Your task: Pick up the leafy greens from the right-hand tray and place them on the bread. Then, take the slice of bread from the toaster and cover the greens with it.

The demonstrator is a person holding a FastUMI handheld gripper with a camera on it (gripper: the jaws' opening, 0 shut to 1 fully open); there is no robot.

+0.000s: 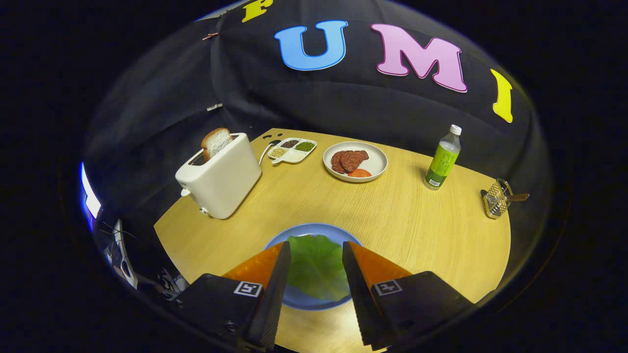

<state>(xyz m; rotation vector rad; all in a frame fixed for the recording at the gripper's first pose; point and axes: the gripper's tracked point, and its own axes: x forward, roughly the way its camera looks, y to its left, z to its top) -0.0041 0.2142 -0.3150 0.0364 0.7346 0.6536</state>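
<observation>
- Tongs (316,255) stand well open over the near part of the worktop, their two orange-and-black fingers (274,274) spread apart with nothing pinched between them.
- Between the fingers lies a leaf of green lettuce (316,264), spread flat on a blue plate (314,229); whether the fingers touch the leaf or hang just above it I cannot tell.
- Any bread under the leaf is hidden by it.
- The round, pale wooden worktop (402,230) stretches on beyond the plate, bare in the middle.
- Off to the left beyond the fingers stands a white toaster (221,181), and a slice of bread (216,142) sticks up out of its slot, tilted a little.
- Just behind the toaster, to its right, sits a small white divided dish (293,149) with dark, green and pale seasonings in separate compartments; a spoon lies against its left side.
- Near that dish, further right, is a white plate (355,162) with brownish-red slices of meat and an orange-red piece at their near edge.
- Well off to the right stands a clear bottle (443,157) with a green label and white cap, upright.
- At the far right rim of the worktop is a small wire holder (496,198) with a wooden-handled tool poking out.
</observation>
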